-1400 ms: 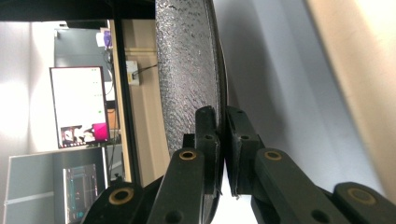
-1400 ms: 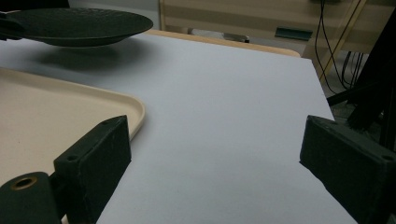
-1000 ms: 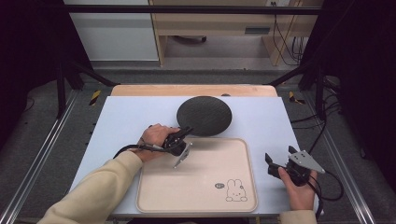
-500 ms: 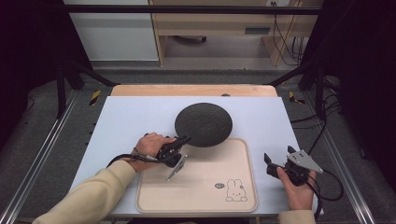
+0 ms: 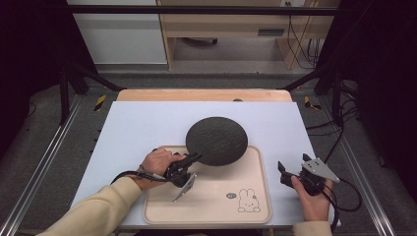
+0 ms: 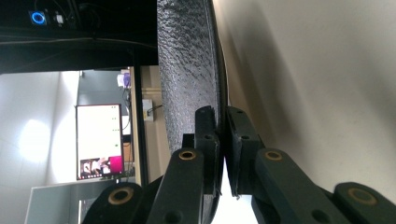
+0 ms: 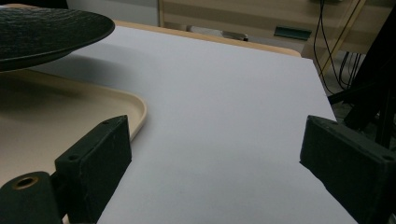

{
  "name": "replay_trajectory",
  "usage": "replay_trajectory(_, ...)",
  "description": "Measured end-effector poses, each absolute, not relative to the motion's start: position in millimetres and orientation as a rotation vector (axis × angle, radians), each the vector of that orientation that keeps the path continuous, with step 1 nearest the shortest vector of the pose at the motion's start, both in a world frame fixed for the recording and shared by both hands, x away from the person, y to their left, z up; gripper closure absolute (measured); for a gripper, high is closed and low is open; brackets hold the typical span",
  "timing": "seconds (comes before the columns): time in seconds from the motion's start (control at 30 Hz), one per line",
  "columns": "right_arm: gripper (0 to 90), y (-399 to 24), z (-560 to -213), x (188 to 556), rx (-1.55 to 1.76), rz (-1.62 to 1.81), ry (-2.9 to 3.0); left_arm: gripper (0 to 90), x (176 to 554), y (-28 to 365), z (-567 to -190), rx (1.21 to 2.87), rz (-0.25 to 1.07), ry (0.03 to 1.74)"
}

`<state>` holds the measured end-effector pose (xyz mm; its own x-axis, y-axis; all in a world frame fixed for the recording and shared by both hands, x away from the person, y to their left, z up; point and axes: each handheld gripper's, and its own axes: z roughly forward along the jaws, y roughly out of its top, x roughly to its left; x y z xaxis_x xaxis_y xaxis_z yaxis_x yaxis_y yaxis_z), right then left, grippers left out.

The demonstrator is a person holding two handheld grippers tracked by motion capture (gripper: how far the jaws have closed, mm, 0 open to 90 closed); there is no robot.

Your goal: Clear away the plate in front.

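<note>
1. The left gripper (image 5: 193, 159) has its fingers clamped tight on the near-left rim of the black plate (image 5: 217, 140), and the left gripper view confirms it: the two pads pinch the thin edge with hardly any gap.

2. The black plate hangs tilted, its near half over the far edge of the beige tray (image 5: 206, 217), its far half over the white desk (image 5: 142, 123). From the right gripper view it looks clear of the tray floor, riding above the tray's rim.

3. The right gripper (image 5: 285, 172) rests on the desk just beside the tray's right edge, its fingers standing wide apart with nothing between them.

4. The step in hand looks like carrying the plate onto the tray and setting it down there.

5. To do it well, the grip must stay firm: a rim pinch on a wide plate gives it plenty of leverage to sag or twist, so a slow, level carry suits best.

6. The plate should come in toward the bare middle of the tray, short of the rabbit drawing (image 5: 248, 201) if a tidy centre is wanted.

7. The far edge needs to clear the tray's raised rim before lowering; otherwise the plate would perch half on the lip.

8. The touchdown should be flat, and the fingers should open only once the plate rests on the tray floor.

9. The right gripper is best kept where it is, well out of the plate's path.
</note>
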<state>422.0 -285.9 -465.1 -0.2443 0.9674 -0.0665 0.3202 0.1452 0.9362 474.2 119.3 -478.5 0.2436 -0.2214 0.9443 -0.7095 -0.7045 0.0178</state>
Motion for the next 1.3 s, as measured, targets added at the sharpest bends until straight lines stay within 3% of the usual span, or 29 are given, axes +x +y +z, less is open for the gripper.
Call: replay_trajectory(1.3, 8.8, -284.6, -465.3, 423.3, 1.244, 1.100, 1.694, 83.5, 413.6, 121.1, -487.1, 1.998, 1.370, -0.966)
